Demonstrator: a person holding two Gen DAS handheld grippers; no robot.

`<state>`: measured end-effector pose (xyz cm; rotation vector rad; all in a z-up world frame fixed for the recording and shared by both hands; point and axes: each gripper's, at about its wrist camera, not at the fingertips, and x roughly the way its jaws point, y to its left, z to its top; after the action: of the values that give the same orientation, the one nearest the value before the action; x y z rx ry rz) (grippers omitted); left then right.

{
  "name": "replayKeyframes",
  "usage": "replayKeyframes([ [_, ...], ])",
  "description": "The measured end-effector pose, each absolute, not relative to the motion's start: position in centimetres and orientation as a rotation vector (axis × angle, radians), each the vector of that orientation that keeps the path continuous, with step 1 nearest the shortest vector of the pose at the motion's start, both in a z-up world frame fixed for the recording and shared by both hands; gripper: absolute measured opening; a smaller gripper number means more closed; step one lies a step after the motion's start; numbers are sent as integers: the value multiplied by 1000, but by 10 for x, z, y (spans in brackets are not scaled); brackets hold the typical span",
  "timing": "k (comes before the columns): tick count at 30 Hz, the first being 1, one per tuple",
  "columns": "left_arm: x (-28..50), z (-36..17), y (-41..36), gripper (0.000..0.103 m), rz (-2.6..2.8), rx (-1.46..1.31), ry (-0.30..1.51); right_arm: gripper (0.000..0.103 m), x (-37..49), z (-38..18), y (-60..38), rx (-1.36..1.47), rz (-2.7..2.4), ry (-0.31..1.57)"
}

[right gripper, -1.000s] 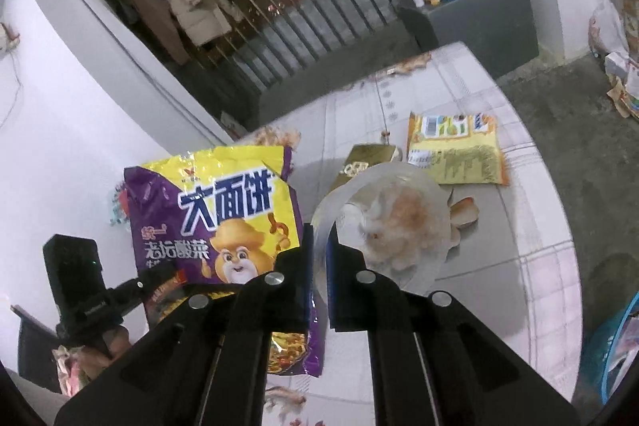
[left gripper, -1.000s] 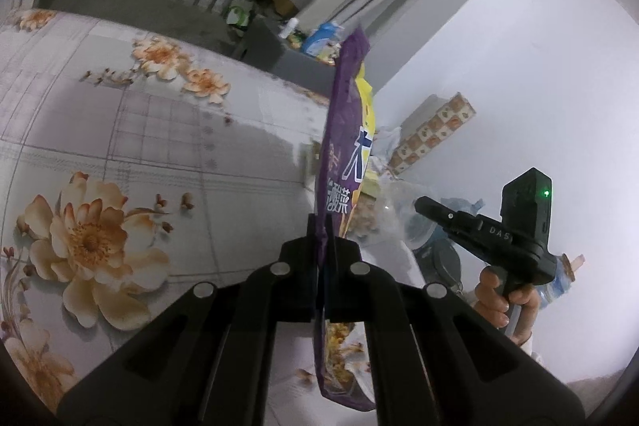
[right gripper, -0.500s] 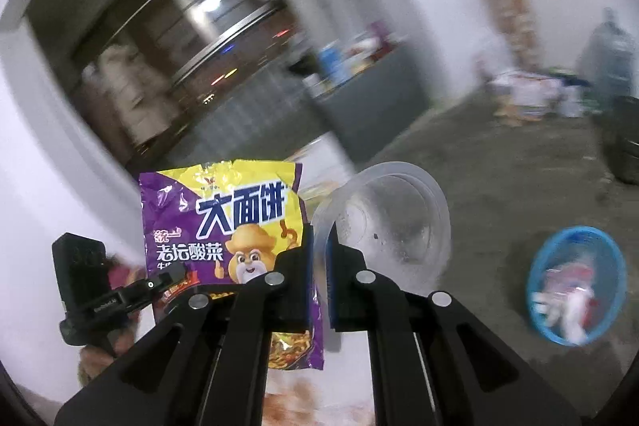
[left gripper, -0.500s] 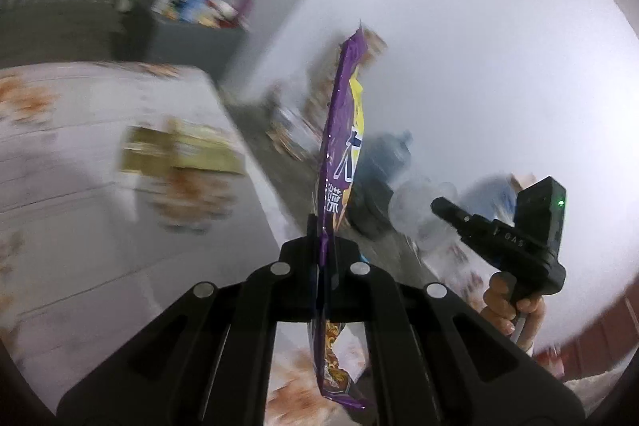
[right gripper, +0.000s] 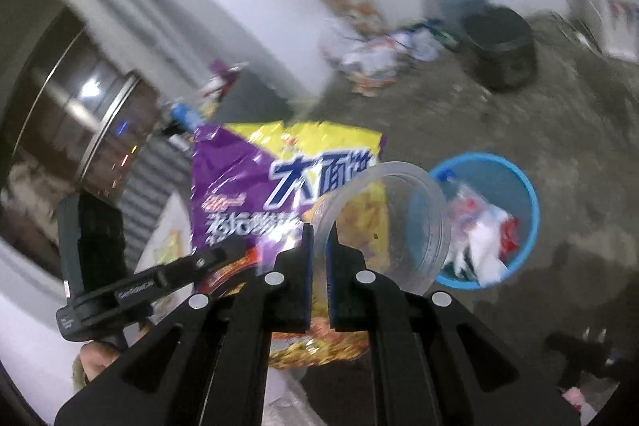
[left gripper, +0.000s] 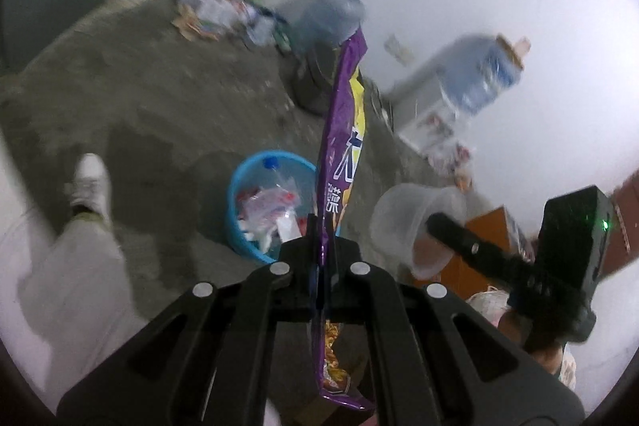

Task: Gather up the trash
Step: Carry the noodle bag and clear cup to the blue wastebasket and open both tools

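Your left hand-held gripper point(left gripper: 321, 246) is clamped on the purple bag point(left gripper: 341, 130), which stands edge-on above the blue bin point(left gripper: 243, 194). Your right hand-held gripper point(right gripper: 318, 246) is clamped on the rim of the clear cup point(right gripper: 399, 226), beside the bin point(right gripper: 523, 186). The bin sits on the floor point(left gripper: 139, 86), already holding wrappers point(left gripper: 267, 206).

The right tool point(right gripper: 318, 238) is pinching the rim of a clear plastic cup point(right gripper: 393, 222), its blue pads nearly together; the left tool point(right gripper: 235, 250) is gripping a purple and yellow snack bag point(right gripper: 255, 182) at the left; a blue bin point(right gripper: 519, 186) holding wrappers is sitting on the concrete floor point(right gripper: 559, 114) at the right; a dark bin point(right gripper: 499, 46) is standing farther off.
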<state>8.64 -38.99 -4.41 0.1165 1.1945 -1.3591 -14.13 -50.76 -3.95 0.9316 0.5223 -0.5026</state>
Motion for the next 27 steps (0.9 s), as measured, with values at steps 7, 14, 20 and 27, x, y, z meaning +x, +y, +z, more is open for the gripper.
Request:
replayKeyframes([
  [7,79,-116,-490,24,-1333,240,1327,6,-152,-107,-543,1050,-632,572],
  [14,90,-167,-511,61,-1186,298,1410,6,-144,-185,-571,1217,-666,626],
  [20,108,-137,-487,63,-1172,276,1292,6,-140,-201,-577,1219,-703,657],
  [27,128,-70,-424,69,-1177,200,1157,6,-122,-218,-603,1093,-861,688],
])
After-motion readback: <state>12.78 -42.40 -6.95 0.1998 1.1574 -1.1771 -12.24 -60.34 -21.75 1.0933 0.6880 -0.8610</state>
